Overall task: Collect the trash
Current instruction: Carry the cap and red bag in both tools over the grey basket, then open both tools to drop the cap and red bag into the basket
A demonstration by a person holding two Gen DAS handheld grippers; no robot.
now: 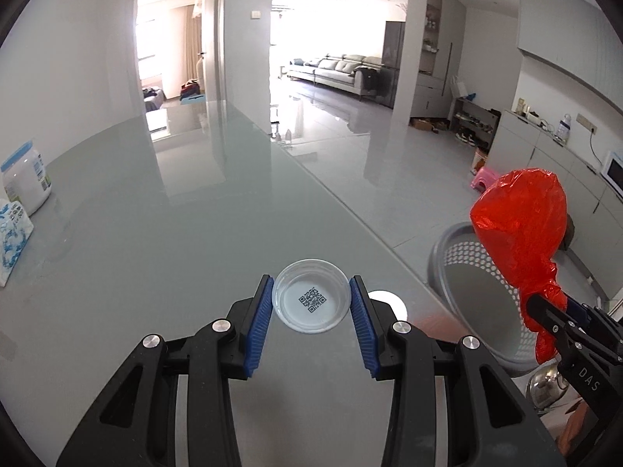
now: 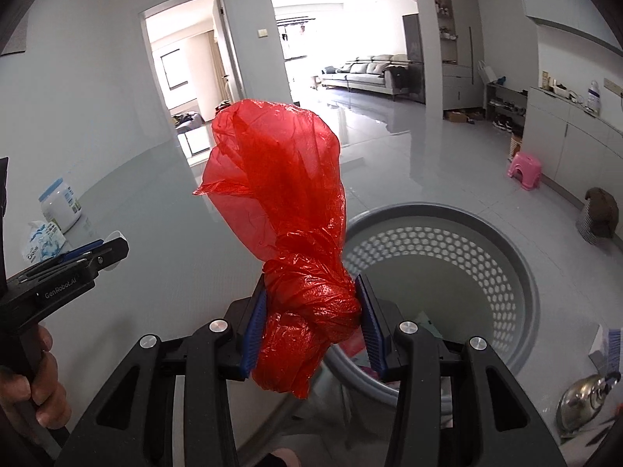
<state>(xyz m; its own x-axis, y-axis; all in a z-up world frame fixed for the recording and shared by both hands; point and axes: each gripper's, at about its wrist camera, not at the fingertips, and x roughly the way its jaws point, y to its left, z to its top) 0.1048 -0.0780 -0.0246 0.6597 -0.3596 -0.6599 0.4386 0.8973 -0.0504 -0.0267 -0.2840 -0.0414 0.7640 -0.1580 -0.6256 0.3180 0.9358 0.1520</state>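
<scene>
A: Starting at our right tool (image 2: 311, 323): its blue ribbed pads (image 2: 257, 327) are clamped on the knotted waist of a crumpled red plastic bag (image 2: 280, 194), and we have it up in the air, off the table.

B: And the left tool (image 1: 310, 303)?

A: Spread wide, a pad on either side of a small round clear plastic dish with a printed square code on its bottom (image 1: 310, 300). The pads look just at its rim; we cannot tell whether they touch. The dish sits flat on the glossy grey glass table (image 1: 194, 214), close to the near edge.

B: So which step are we on?

A: Our reading: the bag is mid-carry and the drop is next. The round grey perforated plastic basket (image 2: 447, 264) stands on the floor beside the table, mouth open upward, just right of and below the bag.

B: What does the drop call for?

A: Shift the right tool further right until the bag hangs over the opening, then let the pads part. The film is light, so it may cling or drift. The left tool would then need only to close on the dish.

B: How is the bag lying?

A: Its long axis runs away from the tool along the fingers, puffed end forward, a short tail hanging behind the pads.

B: Further out?

A: A white tub with a blue lid (image 1: 27, 179) and a blue-and-white printed packet (image 1: 13, 237) stand at the table's far left.
</scene>
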